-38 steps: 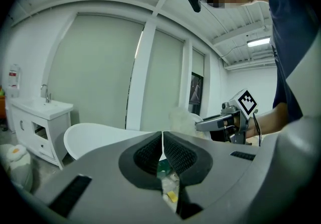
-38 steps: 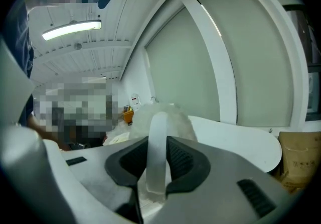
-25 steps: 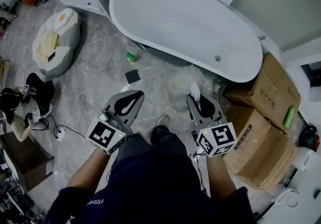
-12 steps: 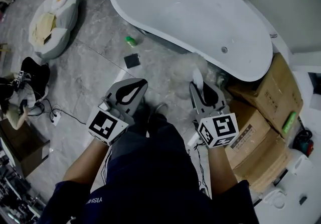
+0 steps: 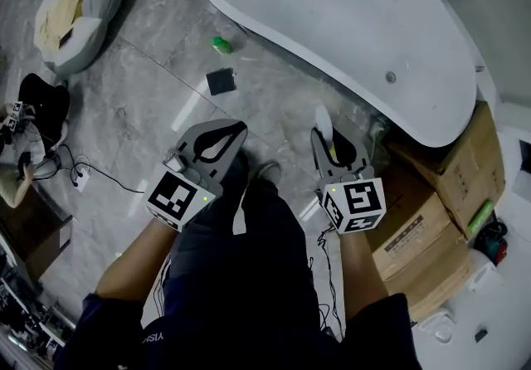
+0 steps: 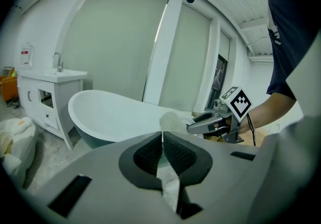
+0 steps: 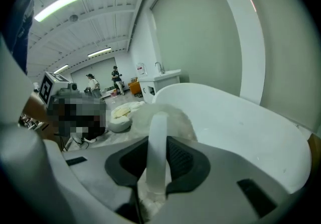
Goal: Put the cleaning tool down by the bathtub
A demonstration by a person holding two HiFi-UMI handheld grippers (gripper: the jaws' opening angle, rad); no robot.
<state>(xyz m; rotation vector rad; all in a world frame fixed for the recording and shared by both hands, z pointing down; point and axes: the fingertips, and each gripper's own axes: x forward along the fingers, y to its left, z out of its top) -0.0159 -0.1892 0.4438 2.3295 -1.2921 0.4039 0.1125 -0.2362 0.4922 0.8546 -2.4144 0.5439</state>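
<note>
Cleaning tool (image 7: 156, 142): a slim white handle with a pale fluffy head. It is held off the floor in the right gripper (image 7: 159, 153), just beside the near side of the bathtub (image 5: 348, 20).
Long axis: it runs along the right gripper's own line. The handle end sits back in the jaws and the fluffy head leads, pointing at the tub's rim.
Right gripper: the jaws stand partly apart and are clamped on the handle, with a pad pressing each side.
Left gripper (image 6: 162, 150): the jaws are drawn together to a thin slit with nothing between them. It is held beside the right one, apart from the tool.
Bathtub: white, oval and freestanding, slanting across the top of the head view. Its drain hole (image 5: 390, 76) is toward the end by the boxes.
Edges: cardboard boxes (image 5: 423, 219) stand against the tub's right end, close to the right gripper, so that side is tight.
Open room: the grey marbled floor (image 5: 141, 94) is bare between the tub's side and the person's shoe (image 5: 264, 171). A small green thing (image 5: 220, 46) and a black square (image 5: 221, 80) lie near the tub, left of the tool. A cable (image 5: 99, 182) trails further left.
Writing: each gripper's cube carries black-and-white square markers. The dark print on a box side is too small to read.
</note>
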